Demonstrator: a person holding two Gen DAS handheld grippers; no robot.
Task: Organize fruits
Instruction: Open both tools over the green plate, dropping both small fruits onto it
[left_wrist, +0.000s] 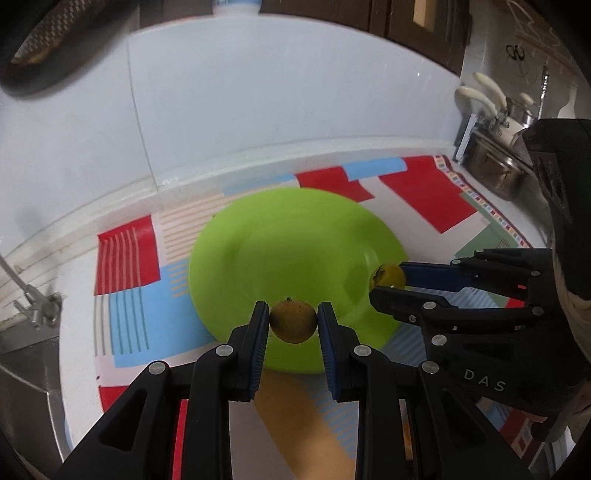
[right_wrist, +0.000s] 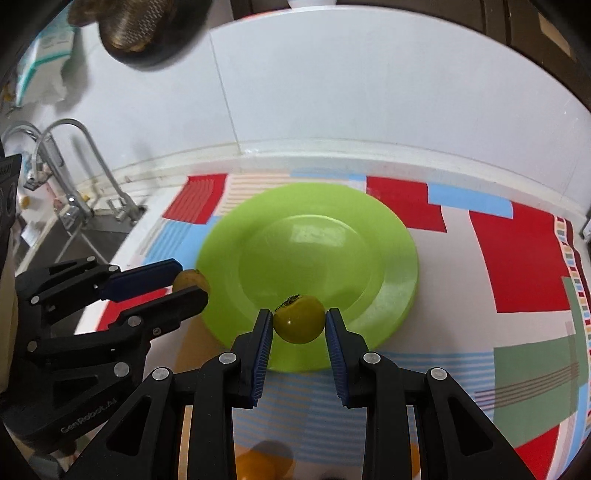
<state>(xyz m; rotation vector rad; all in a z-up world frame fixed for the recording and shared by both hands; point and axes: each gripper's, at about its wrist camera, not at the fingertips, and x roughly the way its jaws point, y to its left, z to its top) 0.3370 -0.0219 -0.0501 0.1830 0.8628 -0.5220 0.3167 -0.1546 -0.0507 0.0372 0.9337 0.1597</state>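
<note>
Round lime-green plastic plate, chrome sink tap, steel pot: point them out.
Round lime-green plastic plate (right_wrist: 391, 266): right wrist view, bare right rim.
Chrome sink tap (right_wrist: 79, 127): right wrist view, spout's arch.
Steel pot (left_wrist: 495, 170): left wrist view, side wall.

A white tiled wall (right_wrist: 332, 92) runs behind a white counter (left_wrist: 79, 295) covered by a patterned mat (right_wrist: 517, 266) of red, blue and green blocks. At one end a chrome faucet (right_wrist: 77, 173) arches over a steel sink (right_wrist: 55, 240); at the other, steel pots (left_wrist: 495, 166) with cream handles stand by the wall. Dark wooden cabinets (left_wrist: 406, 26) hang above. The tiles show soft, even light.
</note>
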